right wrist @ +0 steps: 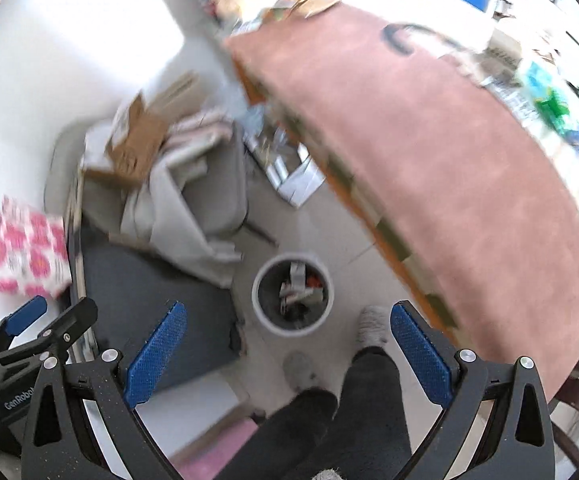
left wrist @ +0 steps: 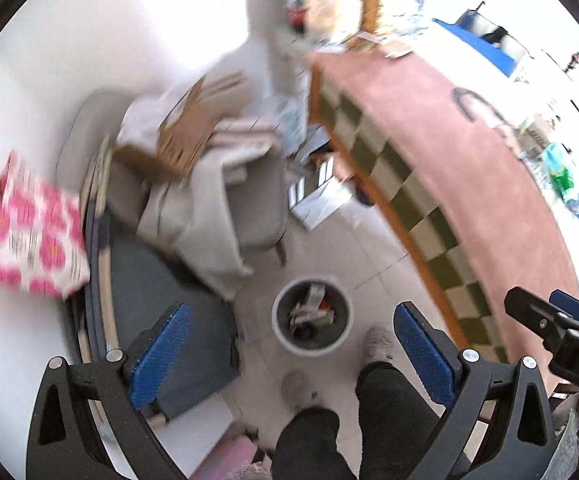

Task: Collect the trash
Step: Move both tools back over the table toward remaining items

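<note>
blur: cardboard pile [left wrist: 193, 128] on the grey chair [left wrist: 249, 208] smeared, items indistinct | blur: table clutter [right wrist: 545, 92] unreadable | small: scraps in the bin [left wrist: 311, 314] unidentifiable | cut off: person's legs [right wrist: 329, 420] at bottom edge | cut off: right gripper [left wrist: 549, 316] at the frame's side

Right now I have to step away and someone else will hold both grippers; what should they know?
Left hand-held gripper: open, empty, high above the floor.
Right hand-held gripper: open, empty, beside the left.
Trash bin: on the tiled floor below both, just ahead of the person's feet, already holding several scraps.
Left to do: blurred clutter lies at the far end and far edge of the pink-covered table, and papers lie on the floor under it; which pieces are trash cannot be told from here.
</note>
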The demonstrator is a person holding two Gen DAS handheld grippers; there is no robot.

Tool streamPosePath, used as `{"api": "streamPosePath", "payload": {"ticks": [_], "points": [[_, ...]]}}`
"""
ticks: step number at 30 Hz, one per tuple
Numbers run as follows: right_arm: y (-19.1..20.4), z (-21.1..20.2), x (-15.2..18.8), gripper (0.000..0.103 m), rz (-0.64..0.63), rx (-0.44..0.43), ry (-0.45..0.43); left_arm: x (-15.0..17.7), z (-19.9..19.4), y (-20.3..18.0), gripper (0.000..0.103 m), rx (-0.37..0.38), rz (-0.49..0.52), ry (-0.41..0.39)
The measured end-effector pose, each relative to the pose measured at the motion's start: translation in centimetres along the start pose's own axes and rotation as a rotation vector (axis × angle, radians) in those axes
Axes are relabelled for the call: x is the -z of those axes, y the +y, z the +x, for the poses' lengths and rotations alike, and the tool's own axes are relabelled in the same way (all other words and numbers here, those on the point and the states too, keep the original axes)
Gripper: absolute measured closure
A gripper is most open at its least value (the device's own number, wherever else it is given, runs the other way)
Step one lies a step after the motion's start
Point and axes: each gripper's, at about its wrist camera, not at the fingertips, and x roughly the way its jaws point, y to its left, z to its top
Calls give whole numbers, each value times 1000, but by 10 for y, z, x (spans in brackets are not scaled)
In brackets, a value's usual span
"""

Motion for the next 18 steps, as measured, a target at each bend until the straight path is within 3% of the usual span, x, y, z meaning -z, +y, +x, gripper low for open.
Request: {"api": "streamPosePath", "payload": {"ticks": [4, 9, 13, 18], "points": [[-58, -24, -33, 0, 103, 18, -47, -47, -8, -63, 0, 18, 81, -48], [-173, -44, -79, 0, 294, 80, -85, -107, 6, -159, 0, 42, 167, -56], [-278, -47, -122, 0, 428, 134, -87, -164, 26, -258, 0, 116, 264, -19], [-413, -28, -186, 0, 592, 176, -69, -230, 67, -392, 0, 238, 412, 80]]}}
